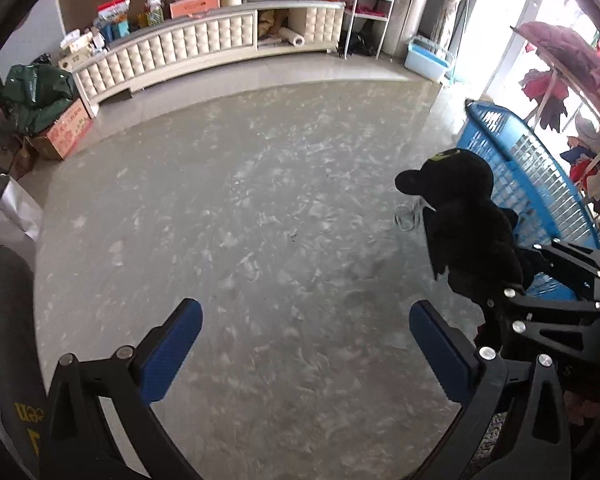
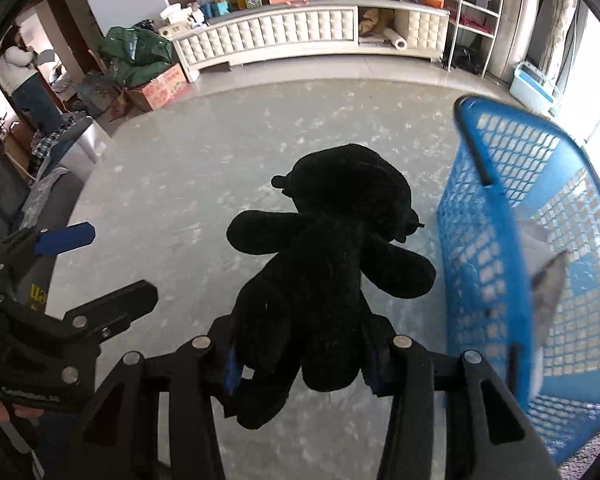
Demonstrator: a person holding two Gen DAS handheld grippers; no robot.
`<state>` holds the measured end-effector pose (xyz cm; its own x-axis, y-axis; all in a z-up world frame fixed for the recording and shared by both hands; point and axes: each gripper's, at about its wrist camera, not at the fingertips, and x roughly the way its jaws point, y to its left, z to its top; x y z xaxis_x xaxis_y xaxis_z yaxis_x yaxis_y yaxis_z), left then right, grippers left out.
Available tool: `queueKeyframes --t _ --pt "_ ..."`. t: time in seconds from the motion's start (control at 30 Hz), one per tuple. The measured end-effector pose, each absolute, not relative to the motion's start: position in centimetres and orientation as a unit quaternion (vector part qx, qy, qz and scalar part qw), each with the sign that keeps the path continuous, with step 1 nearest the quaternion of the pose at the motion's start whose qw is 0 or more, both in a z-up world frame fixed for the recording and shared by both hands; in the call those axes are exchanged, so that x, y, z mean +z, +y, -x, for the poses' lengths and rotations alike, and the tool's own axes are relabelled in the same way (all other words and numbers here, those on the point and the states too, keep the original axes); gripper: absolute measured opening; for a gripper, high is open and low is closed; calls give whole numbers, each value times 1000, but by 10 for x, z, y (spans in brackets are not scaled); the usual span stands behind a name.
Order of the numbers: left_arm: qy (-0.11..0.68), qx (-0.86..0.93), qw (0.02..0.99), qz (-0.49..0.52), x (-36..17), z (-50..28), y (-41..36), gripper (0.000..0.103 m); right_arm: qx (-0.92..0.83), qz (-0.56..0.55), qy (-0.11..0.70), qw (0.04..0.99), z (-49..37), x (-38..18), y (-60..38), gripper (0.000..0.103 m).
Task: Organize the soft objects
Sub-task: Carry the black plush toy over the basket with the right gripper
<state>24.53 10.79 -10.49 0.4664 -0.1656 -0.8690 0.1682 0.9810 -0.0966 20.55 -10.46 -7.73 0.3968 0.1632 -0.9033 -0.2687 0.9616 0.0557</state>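
Note:
A black plush toy hangs in my right gripper, which is shut on its lower body above the grey marbled table. The toy also shows in the left wrist view, held by the right gripper at the right edge. A blue plastic lattice basket stands just right of the toy; it also shows in the left wrist view. Something grey and white lies inside it. My left gripper is open and empty over bare table; it also shows in the right wrist view.
A white cord lies on the table by the toy. Beyond the table are a long cream cabinet with clutter, a white shelf rack, a cardboard box and a clothes rack. A person stands far left.

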Motion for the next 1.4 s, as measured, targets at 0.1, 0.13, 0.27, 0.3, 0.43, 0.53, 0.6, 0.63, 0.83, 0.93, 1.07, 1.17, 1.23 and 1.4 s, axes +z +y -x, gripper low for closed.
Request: queueKeyframes --t 0.1,0.13,0.27,0.3,0.43,0.53,0.6,0.63,0.83,0.93,1.07,1.17,1.23,1.4 --pt "496 -99 863 14 -93 -230 104 103 135 56 527 837 -194 -65 -109 44" --pt "491 -98 865 14 -88 -225 102 103 137 57 523 839 -187 -59 -112 44" --pt "479 -100 872 7 -74 -206 91 103 138 55 510 847 -165 -42 -129 44" --pt "476 -100 874 6 -71 -202 88 103 138 53 507 849 -159 -38 -135 44" --pt "465 -103 879 0 -58 -189 77 103 136 47 498 855 -157 -33 -138 44" --pt "459 -108 882 -10 -51 -182 66 103 133 42 492 859 -150 -27 -144 44" --pt "456 -110 883 -14 -46 -181 59 103 131 39 488 862 -148 -23 -150 44" --pt "455 -112 883 -16 -44 -181 55 103 131 37 486 863 -147 -22 -152 44" --pt "447 -122 886 -31 -34 -184 35 103 125 31 479 868 -140 -14 -174 44" --pt "443 -133 886 -31 -30 -190 25 103 121 34 474 872 -139 -6 -186 44" --pt "438 -145 887 -37 -26 -200 10 103 113 34 468 876 -140 0 -199 44" --pt "438 -155 885 -36 -26 -208 -1 103 106 33 464 879 -143 2 -206 44" --pt "439 -159 884 -40 -26 -213 -8 103 101 31 464 880 -144 2 -209 44" --pt "439 -170 881 -47 -26 -225 -25 103 91 32 462 882 -149 3 -216 44"
